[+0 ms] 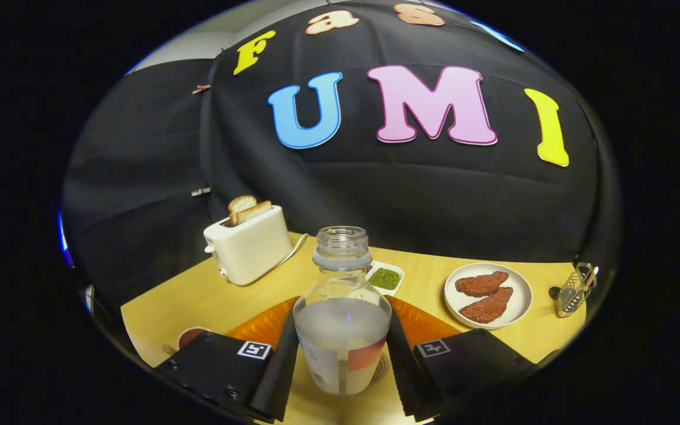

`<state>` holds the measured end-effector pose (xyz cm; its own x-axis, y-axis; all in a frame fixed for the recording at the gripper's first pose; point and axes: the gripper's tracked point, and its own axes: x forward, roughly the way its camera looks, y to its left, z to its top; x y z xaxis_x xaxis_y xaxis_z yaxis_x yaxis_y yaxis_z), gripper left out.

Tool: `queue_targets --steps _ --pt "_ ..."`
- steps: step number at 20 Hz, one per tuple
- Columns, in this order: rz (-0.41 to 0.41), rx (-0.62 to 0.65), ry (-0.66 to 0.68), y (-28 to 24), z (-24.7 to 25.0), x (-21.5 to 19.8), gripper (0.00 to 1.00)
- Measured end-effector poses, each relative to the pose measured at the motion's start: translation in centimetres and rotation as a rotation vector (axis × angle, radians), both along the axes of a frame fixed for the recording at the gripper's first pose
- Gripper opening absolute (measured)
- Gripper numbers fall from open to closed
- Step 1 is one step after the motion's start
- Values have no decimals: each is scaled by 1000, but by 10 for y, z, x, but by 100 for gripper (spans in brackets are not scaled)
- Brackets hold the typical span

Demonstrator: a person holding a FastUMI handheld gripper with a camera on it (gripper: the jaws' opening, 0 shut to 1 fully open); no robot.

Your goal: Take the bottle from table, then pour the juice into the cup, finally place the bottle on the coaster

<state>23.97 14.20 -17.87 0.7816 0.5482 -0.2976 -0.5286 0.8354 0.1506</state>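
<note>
A clear glass bottle with no cap stands upright between my fingers, about half full of pale cloudy juice, with a label low on its side. My gripper is shut on it, one finger pressing each side of its body. Left of the fingers, a dark red cup peeks out on the wooden table, partly hidden by the gripper body. Just behind the bottle's base on the right, the edge of a small round pale disc shows; it looks like the coaster.
An orange mat lies beyond the fingers. Further back are a white toaster holding bread slices, a small white dish of green beans, a white plate with two reddish-brown pieces, and a wire holder at the far right.
</note>
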Motion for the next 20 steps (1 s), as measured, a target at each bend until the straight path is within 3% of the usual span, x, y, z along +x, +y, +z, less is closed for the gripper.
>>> queue_targets --steps 3,12,20 --pt "-3 0 -97 1 -3 12 74" --pt "12 8 -171 20 -40 18 75" --pt "8 -19 -136 12 -69 7 79"
